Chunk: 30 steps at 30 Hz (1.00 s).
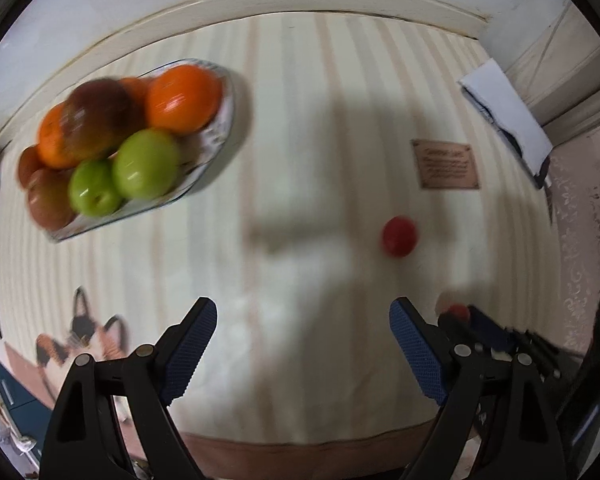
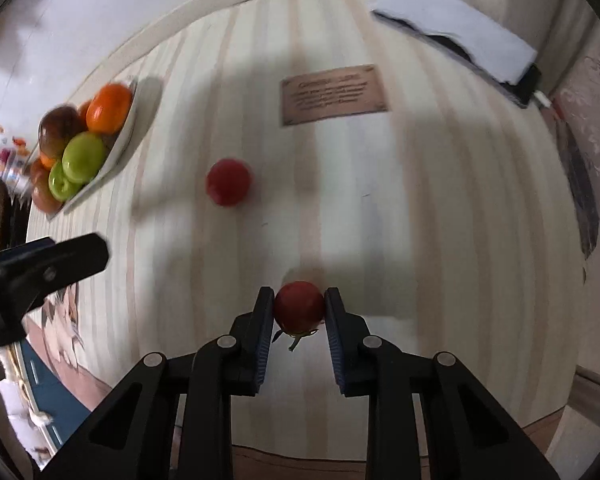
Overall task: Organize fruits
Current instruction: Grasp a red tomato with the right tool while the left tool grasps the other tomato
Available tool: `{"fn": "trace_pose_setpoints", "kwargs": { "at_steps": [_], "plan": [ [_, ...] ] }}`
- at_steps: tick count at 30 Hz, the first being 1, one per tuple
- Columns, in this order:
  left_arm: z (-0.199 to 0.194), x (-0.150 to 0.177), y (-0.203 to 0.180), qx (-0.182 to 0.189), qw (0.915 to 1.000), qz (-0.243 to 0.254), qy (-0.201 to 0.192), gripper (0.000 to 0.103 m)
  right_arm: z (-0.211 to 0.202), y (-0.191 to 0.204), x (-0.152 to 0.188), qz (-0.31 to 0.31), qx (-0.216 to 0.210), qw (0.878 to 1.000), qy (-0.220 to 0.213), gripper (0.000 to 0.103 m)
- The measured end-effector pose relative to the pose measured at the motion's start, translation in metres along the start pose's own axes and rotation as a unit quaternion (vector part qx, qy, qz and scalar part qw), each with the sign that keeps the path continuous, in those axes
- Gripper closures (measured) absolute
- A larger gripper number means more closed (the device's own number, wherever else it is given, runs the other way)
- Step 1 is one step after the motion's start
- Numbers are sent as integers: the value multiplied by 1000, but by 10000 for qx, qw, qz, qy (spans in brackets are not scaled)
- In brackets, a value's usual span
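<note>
My right gripper [image 2: 300,305] is shut on a small red tomato [image 2: 300,305], stem toward the camera, just above the striped cloth; the same tomato [image 1: 458,312] shows at the right gripper's tips in the left wrist view. A second red tomato [image 1: 399,236] lies loose on the cloth, also seen in the right wrist view [image 2: 228,182]. My left gripper [image 1: 302,314] is open and empty above the cloth, left of that tomato; it appears in the right wrist view [image 2: 60,256]. A plate [image 1: 216,136] holds oranges, green apples and dark red fruit at the far left, also in the right wrist view [image 2: 120,140].
A brown printed card [image 1: 446,164] lies on the cloth behind the loose tomato. A white folded cloth over a dark object [image 1: 508,116] sits at the far right edge. A cat picture [image 1: 80,336] is on the cloth's near left corner.
</note>
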<state>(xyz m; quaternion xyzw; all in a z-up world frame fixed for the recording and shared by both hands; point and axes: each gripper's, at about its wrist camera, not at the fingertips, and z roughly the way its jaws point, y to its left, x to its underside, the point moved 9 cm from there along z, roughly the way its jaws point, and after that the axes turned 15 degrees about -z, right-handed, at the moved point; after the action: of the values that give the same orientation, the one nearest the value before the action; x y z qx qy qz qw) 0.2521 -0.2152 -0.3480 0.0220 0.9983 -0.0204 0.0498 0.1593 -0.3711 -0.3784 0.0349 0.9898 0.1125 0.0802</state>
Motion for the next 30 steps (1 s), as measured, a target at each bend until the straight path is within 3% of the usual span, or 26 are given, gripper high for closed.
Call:
{"fn": "trace_pose_setpoints", "kwargs": {
  "at_steps": [3,8,12,14,15,20,30],
  "plan": [
    [10,-9,-24,174,9998,94,92,15,-10,-19,-2,201,34,9998,-89,75],
    [33,-14,-55,291,9986,278,343,34,-14,-41,-7,287,139,9994,-108,75],
    [48,-11,-70,280,9976,428,473,43,-16,-53,-8,371,169,9991,-111,75],
    [53,-7,-76,296,9967,511,560,58,-17,-59,-10,416,177,9989,-122,75],
    [55,-5,-78,298,9964,542,584,61,-19,-63,-12,431,176,9988,-122,75],
    [60,-3,-89,270,9962,653,499,74,-16,-66,-13,467,163,9987,-100,75],
    [57,-3,-112,389,9960,695,397,77,-24,-64,-14,441,169,9987,-201,75]
  ]
}}
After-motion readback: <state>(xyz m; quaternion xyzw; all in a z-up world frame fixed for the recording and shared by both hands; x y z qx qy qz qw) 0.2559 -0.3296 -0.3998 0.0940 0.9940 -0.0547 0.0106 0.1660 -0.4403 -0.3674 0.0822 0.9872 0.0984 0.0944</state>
